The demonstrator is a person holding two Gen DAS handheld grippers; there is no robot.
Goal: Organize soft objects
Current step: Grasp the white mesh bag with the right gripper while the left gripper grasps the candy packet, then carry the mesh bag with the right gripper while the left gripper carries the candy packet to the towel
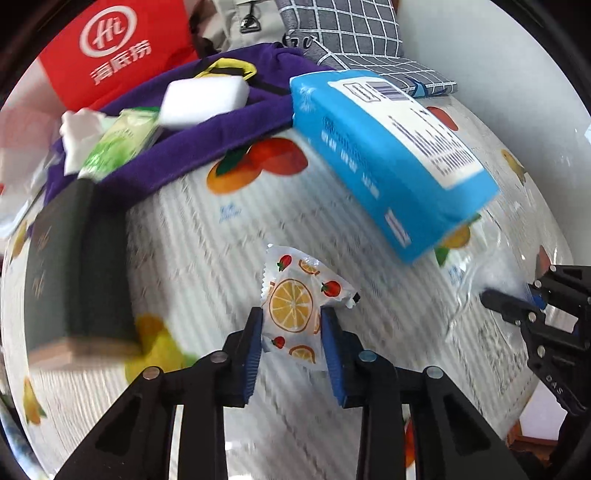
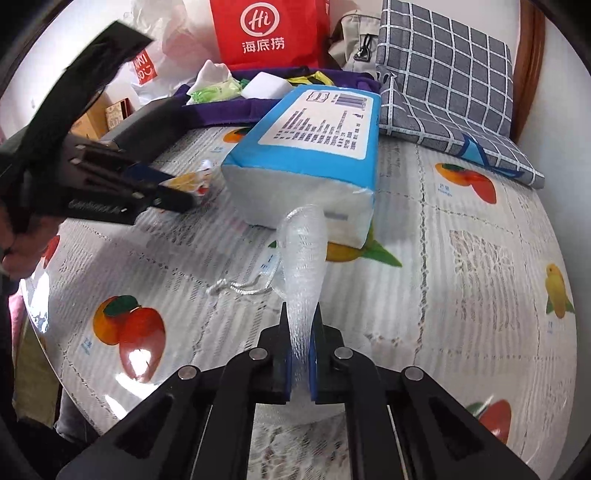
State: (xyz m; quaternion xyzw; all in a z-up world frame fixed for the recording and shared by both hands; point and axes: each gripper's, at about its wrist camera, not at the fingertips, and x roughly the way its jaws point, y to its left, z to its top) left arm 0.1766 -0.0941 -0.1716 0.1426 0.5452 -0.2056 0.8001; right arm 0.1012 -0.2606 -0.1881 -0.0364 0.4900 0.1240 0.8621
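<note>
A round table under a glossy white fruit-printed plastic tablecloth fills the room's foreground; bright light glares off its surface; behind it a grey cushion with a white grid pattern leans against a reddish-brown wooden chair back; a plain white wall rises at the right; a red paper bag with white lettering stands at the far edge.

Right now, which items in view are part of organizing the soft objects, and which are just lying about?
In play:
- fruit-print packet, in left gripper
- clear plastic bag, in right gripper
- blue tissue pack
- white sponge
- green tissue packet
- purple cloth

Lying about:
- red bag
- checked cushion
</note>
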